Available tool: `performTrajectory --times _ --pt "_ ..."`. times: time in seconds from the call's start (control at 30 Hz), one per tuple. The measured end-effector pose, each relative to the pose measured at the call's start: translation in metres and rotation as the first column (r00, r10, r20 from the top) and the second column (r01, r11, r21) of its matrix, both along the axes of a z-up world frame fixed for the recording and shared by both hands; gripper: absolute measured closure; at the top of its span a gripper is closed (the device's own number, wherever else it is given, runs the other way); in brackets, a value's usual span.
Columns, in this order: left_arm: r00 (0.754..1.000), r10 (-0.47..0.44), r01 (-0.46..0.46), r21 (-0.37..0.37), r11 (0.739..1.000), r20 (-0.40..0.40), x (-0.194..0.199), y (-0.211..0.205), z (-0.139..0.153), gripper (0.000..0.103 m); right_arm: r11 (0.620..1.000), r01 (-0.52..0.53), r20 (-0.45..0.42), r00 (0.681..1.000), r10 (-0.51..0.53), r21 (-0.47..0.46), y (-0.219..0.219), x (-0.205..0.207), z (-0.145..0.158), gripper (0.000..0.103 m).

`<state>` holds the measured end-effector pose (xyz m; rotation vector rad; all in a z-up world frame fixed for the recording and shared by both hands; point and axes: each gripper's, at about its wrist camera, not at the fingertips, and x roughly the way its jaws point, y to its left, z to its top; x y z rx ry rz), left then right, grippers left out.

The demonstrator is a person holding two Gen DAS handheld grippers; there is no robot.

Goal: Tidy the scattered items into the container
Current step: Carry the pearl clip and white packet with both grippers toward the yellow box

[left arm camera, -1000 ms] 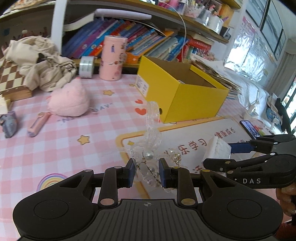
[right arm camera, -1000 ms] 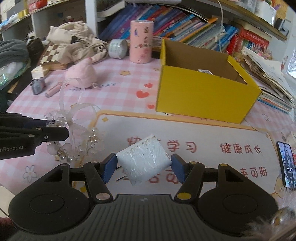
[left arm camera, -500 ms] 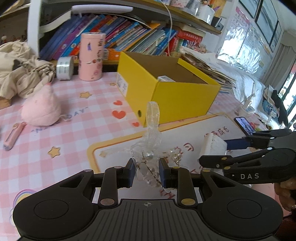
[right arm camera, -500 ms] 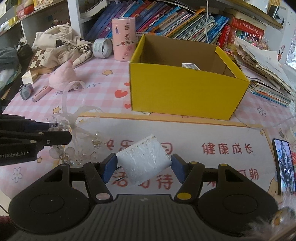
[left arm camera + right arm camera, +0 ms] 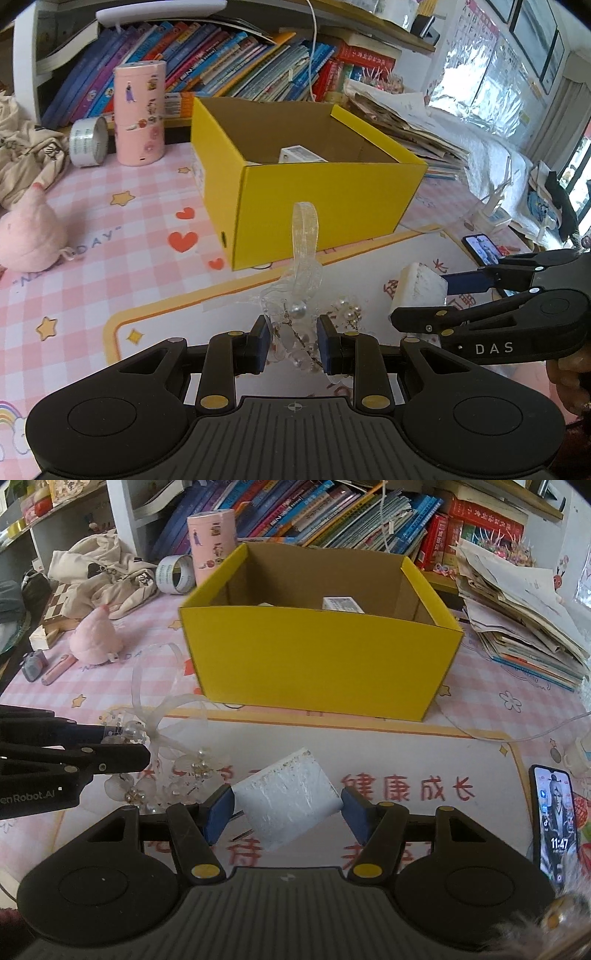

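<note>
The yellow cardboard box (image 5: 325,206) stands open-topped just ahead, with a small white carton (image 5: 301,155) inside it. My left gripper (image 5: 291,338) is shut on a clear ribbon-and-pearl hair ornament (image 5: 304,266), whose loop sticks up in front of the box wall. To its right, my right gripper (image 5: 421,301) holds a white block (image 5: 417,282). In the right wrist view that gripper (image 5: 286,808) is shut on the white block (image 5: 284,794), short of the box (image 5: 317,661). The left gripper (image 5: 125,744) and ornament (image 5: 166,720) hang at the left.
A pink plush (image 5: 94,640), pink tin (image 5: 139,114), tape roll (image 5: 88,142) and beige cloth (image 5: 99,572) lie left of the box. A paper stack (image 5: 517,620) sits to its right. A phone (image 5: 554,812) lies on the mat at the right. Books line the back shelf.
Both grippers have travelled across the table toward the yellow box, which now looms larger and nearer the centre. Each still holds its item as before.
</note>
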<state>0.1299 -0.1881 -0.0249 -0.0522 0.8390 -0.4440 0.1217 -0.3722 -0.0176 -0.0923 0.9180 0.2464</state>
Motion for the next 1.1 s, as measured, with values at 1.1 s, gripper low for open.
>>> performTrajectory --times 1.1 --pt "0.995 0.023 -0.027 0.040 0.999 0.094 0.022 -0.074 0.027 0.078 0.996 -0.058 0.100 0.994 0.052 0.063 -0.068 0.031 0.019 0.041"
